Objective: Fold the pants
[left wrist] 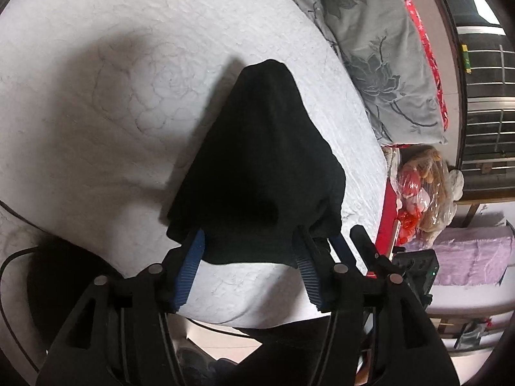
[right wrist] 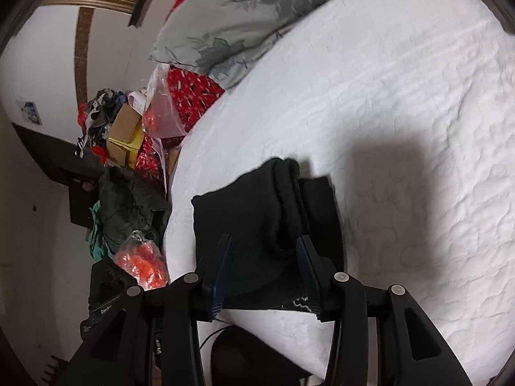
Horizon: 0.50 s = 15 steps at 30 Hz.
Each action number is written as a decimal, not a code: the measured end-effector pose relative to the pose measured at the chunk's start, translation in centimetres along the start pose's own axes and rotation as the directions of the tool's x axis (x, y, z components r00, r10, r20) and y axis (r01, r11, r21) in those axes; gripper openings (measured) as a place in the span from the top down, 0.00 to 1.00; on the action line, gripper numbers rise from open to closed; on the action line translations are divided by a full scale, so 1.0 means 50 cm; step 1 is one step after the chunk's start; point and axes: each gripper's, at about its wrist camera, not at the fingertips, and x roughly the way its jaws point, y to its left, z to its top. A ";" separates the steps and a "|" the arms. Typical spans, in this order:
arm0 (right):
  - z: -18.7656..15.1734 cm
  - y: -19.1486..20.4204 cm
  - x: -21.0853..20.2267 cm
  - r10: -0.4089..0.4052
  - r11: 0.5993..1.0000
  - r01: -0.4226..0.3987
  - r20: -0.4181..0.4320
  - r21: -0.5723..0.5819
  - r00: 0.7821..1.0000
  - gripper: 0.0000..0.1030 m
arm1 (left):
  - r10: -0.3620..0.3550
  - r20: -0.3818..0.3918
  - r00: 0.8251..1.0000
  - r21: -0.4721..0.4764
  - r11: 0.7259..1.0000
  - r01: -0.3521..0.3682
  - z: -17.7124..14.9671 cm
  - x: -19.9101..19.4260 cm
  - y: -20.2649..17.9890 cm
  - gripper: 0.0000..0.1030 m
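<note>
Right now your left gripper (left wrist: 249,251) has its jaws apart, the folded black pants (left wrist: 260,160) lying between and ahead of them on the white quilted bedspread (left wrist: 96,96). Your right gripper (right wrist: 265,268) also stands parted, straddling the pants' near edge. Beyond both, a grey floral pillow (right wrist: 231,9) lies.

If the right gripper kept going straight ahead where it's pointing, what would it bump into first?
Most likely the black pants. They lie folded on the white bedspread, right ahead of the right gripper, whose open fingers already reach over their near edge.
</note>
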 end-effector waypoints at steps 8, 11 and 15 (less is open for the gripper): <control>0.001 -0.003 0.005 0.001 0.999 0.001 -0.038 0.055 0.999 0.53 | -0.028 -0.021 0.999 -0.080 0.996 0.026 0.026 0.021 0.013 0.46; 0.001 -0.003 0.010 -0.014 0.998 0.018 -0.055 0.068 0.998 0.52 | -0.035 -0.023 0.999 -0.088 0.996 0.032 0.023 0.019 0.007 0.46; 0.003 -0.005 0.013 -0.014 0.995 0.020 -0.066 0.094 0.998 0.48 | -0.033 -0.021 0.999 -0.064 0.997 0.032 0.011 0.015 -0.001 0.39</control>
